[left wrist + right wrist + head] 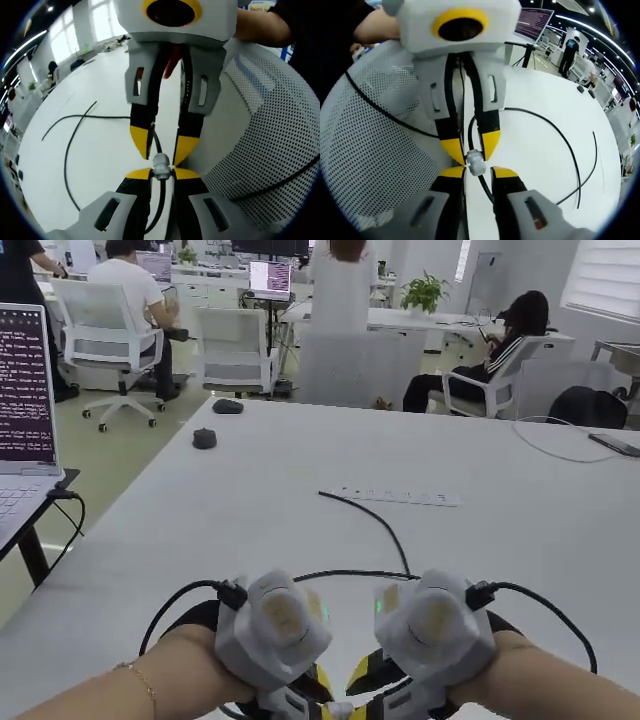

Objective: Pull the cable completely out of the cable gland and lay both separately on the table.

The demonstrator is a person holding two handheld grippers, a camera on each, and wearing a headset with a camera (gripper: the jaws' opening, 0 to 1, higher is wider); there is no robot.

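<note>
Right at the near edge of the counter (300, 460), both grippers met tip to tip on the cable gland (161, 166). Left gripper (162, 173) was narrow, yellow tips pinching the gland from both sides, with the cable (385, 522) running back between its jaws. Right gripper (478, 172) was narrow too, tips against the gland's other end and cable passing between them as well; couldn't tell whether it clamped gland or cable. So the cable was not out yet and nothing was laid down. Risks, my read: if both sat on the gland, pulling apart would move nothing or pop the gland out of one pinch, since it's small and held by tip ends only. If the cable grip was loose, the jacket would slip through the jaws instead of through the seal. Further out the cable looped over the counter and crossed itself; a long pull could drag that loop into a snag. Beyond it lay a white power strip (400, 497) and a mouse (204, 438), well apart from the work.
</note>
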